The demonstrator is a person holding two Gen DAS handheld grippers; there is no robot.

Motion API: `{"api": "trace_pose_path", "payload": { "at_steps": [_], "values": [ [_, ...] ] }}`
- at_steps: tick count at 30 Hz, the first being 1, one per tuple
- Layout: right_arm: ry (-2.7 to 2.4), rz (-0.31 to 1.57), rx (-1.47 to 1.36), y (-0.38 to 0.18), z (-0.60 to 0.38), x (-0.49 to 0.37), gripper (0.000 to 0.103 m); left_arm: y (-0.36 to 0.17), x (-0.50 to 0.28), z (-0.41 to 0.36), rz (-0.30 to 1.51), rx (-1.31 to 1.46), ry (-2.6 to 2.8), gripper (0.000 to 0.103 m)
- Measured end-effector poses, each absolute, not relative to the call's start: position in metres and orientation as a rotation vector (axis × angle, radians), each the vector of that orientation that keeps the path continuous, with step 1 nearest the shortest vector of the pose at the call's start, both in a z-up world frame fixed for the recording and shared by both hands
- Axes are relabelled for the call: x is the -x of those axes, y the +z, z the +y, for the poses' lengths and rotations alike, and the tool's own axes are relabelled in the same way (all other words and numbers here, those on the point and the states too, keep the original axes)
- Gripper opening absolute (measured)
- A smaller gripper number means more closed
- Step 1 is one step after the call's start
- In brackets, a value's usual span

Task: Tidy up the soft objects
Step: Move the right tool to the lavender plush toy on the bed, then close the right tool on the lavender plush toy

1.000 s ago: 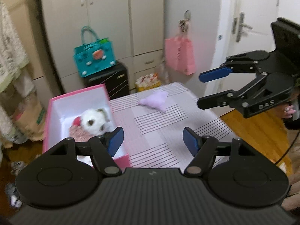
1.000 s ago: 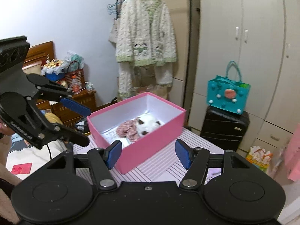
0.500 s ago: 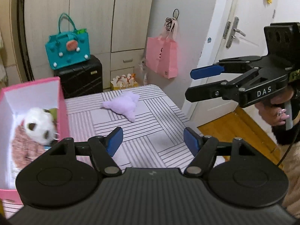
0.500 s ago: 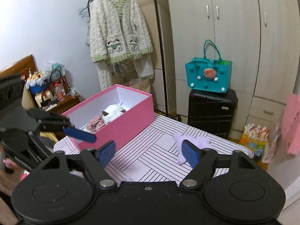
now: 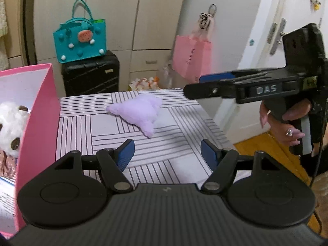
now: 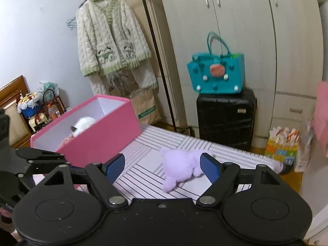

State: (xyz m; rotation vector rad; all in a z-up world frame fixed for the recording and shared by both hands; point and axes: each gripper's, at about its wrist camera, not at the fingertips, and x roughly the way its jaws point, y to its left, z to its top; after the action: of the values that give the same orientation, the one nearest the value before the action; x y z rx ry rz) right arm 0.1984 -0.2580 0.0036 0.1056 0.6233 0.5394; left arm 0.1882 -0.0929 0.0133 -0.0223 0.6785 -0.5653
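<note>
- The right gripper [image 6: 163,165], black with blue-padded fingers, has its jaws spread wide and holds nothing; in its own view the gap frames the lilac plush toy, with the right pad [image 6: 209,167] just beside the toy's far end.
- The left gripper [image 5: 167,153] is likewise wide open and empty, hanging above the near part of the table.
- In the left wrist view the right gripper [image 5: 207,85] shows side-on above the table's right edge, so its opening cannot be read there.
- The soft lilac plush toy [image 5: 138,111] lies limp on the striped white tablecloth [image 5: 184,160], toward the table's far edge, apart from the box.
- The open pink cardboard box [image 6: 98,135] stands along the table's left edge; a white fluffy plush animal [image 5: 10,127] and some pinkish fabric already lie inside.
- Judged step: reaching for the last loose toy, with the right gripper better placed.
- The next move likely calls for lowering the right fingers around the toy's thick middle, closing gently on the pile, then carrying it left over the box rim.
</note>
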Motion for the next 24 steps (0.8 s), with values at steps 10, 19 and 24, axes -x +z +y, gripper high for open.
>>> {"api": "trace_pose_path", "payload": {
  "at_steps": [10, 19, 24],
  "values": [
    [0.514, 0.7, -0.2, -0.041, -0.263, -0.259, 0.084, -0.019, -0.235, -0.116, 0.64, 0.065, -0.444, 0.069],
    [0.493, 0.804, -0.357, -0.074, -0.275, -0.304, 0.084, -0.053, -0.272, -0.114, 0.655, 0.174, -0.36, 0.064],
    [0.522, 0.849, -0.367, -0.084, -0.274, -0.318, 0.073, -0.062, -0.286, -0.112, 0.673, 0.228, -0.36, 0.054]
  ]
}}
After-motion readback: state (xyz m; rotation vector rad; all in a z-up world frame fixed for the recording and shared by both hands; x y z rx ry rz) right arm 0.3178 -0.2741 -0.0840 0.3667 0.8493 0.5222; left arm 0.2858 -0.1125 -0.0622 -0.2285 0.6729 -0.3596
